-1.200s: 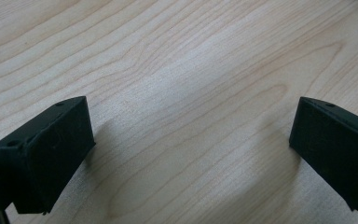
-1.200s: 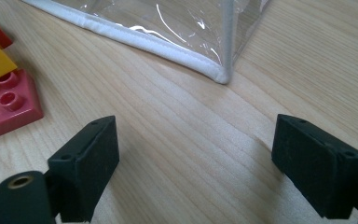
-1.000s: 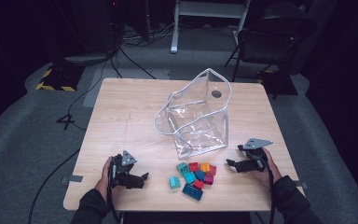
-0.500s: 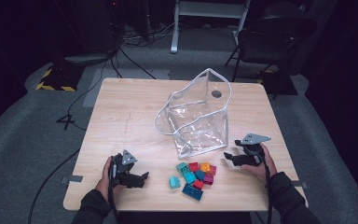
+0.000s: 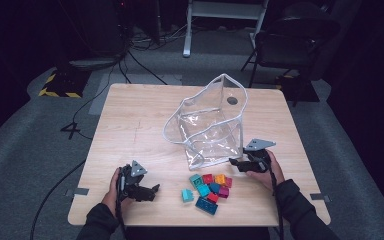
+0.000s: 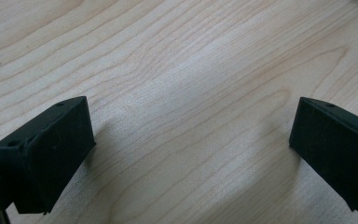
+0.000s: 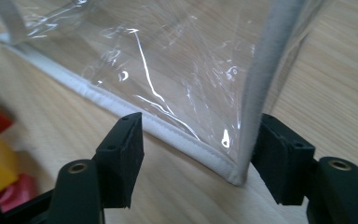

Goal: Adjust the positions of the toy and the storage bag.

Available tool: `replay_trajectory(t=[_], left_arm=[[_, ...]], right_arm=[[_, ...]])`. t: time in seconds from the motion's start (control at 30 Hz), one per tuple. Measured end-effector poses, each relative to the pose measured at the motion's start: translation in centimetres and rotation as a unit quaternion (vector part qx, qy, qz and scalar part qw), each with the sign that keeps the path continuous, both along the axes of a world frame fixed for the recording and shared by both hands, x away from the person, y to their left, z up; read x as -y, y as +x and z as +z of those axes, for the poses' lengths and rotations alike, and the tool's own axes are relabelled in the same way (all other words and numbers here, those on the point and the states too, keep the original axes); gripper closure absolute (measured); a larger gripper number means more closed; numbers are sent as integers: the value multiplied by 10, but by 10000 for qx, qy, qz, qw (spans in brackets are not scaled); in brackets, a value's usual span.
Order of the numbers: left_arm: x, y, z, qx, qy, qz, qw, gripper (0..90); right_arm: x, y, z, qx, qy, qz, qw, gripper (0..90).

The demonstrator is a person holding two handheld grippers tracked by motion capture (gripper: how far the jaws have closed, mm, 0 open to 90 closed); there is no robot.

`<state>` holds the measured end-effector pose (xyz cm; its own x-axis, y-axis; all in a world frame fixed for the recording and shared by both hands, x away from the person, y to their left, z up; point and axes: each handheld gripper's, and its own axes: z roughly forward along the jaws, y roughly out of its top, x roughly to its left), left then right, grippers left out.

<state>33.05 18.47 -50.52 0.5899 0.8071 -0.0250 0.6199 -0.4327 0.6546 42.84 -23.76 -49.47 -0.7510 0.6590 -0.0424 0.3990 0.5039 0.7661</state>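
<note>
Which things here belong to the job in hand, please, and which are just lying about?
In the job:
clear bag, its corner between the right gripper's closing jaws
toy bricks
left gripper, open over bare table

Lying about:
chair
floor cables

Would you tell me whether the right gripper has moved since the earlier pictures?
Yes. The right gripper has shifted left toward the clear bag, its jaws just closing around the bag's corner.
</note>
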Motion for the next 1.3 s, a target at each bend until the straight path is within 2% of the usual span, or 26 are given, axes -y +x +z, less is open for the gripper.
replay_trajectory(t=[0.2, 0.57, 0.77, 0.8, 0.83, 0.87, 0.93, 1.0, 1.17, 1.3], left_arm=[[0, 0, 0, 1, -5, 3, 10000, 0], [0, 0, 0, 13, 15, -10, 10000, 0], [0, 0, 0, 17, 7, -7, 10000, 1], [1, 1, 0, 20, 13, -68, 10000, 3], [1, 1, 0, 20, 13, -68, 10000, 3], [2, 2, 0, 23, 19, -122, 9999, 3], [3, 3, 0, 23, 12, -176, 9998, 3], [2, 3, 0, 22, 33, -202, 9998, 3], [3, 7, 0, 26, 42, -280, 9996, 1], [8, 15, 0, 15, 16, -215, 9998, 2]], right_arm=[[-14, -10, 0, 0, -4, 379, 9993, 426], [-22, -19, 5, -11, 255, 720, 9971, 469], [-21, -19, 5, -22, 287, 691, 9972, 530], [-21, -18, 4, 33, 253, 666, 9975, 601], [-21, -18, 4, 33, 253, 666, 9975, 601], [-21, -17, 5, 75, 214, 701, 9973, 694], [-23, -15, 5, 63, 202, 682, 9974, 748], [-28, -12, 5, 105, 123, 704, 9974, 747], [-39, -8, 5, 92, 163, 712, 9973, 750], [-48, -8, 4, 159, 117, 676, 9975, 752]])
